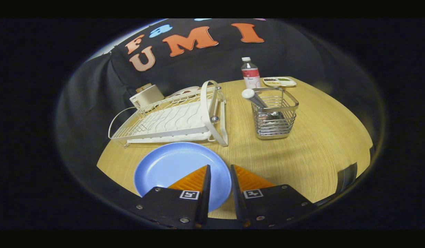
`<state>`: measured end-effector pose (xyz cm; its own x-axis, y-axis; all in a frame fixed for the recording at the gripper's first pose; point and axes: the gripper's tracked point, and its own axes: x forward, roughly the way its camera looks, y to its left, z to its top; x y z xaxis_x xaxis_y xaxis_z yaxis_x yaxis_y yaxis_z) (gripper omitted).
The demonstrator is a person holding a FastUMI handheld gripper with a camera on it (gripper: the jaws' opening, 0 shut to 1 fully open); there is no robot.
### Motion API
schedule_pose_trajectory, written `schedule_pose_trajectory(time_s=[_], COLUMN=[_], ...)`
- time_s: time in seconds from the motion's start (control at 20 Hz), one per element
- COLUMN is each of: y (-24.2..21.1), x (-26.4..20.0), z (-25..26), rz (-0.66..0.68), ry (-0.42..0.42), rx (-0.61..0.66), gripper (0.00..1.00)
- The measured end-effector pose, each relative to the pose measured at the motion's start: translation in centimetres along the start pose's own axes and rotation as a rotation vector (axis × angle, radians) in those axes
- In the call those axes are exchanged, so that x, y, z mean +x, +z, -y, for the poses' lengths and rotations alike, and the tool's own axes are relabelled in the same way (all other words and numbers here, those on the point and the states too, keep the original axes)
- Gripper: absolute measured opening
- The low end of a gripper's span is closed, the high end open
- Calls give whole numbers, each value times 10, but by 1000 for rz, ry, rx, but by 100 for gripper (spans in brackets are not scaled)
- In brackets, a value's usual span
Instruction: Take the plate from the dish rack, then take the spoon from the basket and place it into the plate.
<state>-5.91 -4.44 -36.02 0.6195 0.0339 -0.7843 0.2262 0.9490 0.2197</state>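
One gripper (219,167) shows its two fingers held a narrow gap apart, with nothing between them; the right edge of one blue plate (174,170) lies under that gap, flat on the wooden table (319,144) near its front edge, and whether the fingers touch the plate cannot be told. The left finger overlaps the plate's right part, the right finger stands over bare wood just beside its rim. Just beyond the plate, toward the table's left edge, sits one white wire dish rack (171,120), no dishes standing in it, its looped handle end turned toward the middle of the table. To the right of the rack, apart from it and near the table's middle, stands one metal wire basket (275,115), and in it one spoon (257,100), leaning with its rounded white handle tip out over the basket's left rim and its bowl down inside. Beyond the basket, near the far edge, stands one clear bottle (250,73) with a white cap, upright, and just right of it one small white tray (279,81) with several compartments of dark and light contents too small to tell. Behind the rack's far end one pale boxy container (147,95) rests against the black cloth wall.
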Motion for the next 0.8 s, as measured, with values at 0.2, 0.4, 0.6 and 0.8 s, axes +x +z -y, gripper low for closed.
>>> schedule_pose_trajectory(time_s=[0.2,0.4,0.6,0.8], y=[51,86,103,113], x=[-17,-20,-6,1], z=[20,28,37,42], rz=[228,372,434,485], ry=[-95,-197,-285,-333], rx=[-63,-189,-264,-285], gripper=[53,64,64,57])
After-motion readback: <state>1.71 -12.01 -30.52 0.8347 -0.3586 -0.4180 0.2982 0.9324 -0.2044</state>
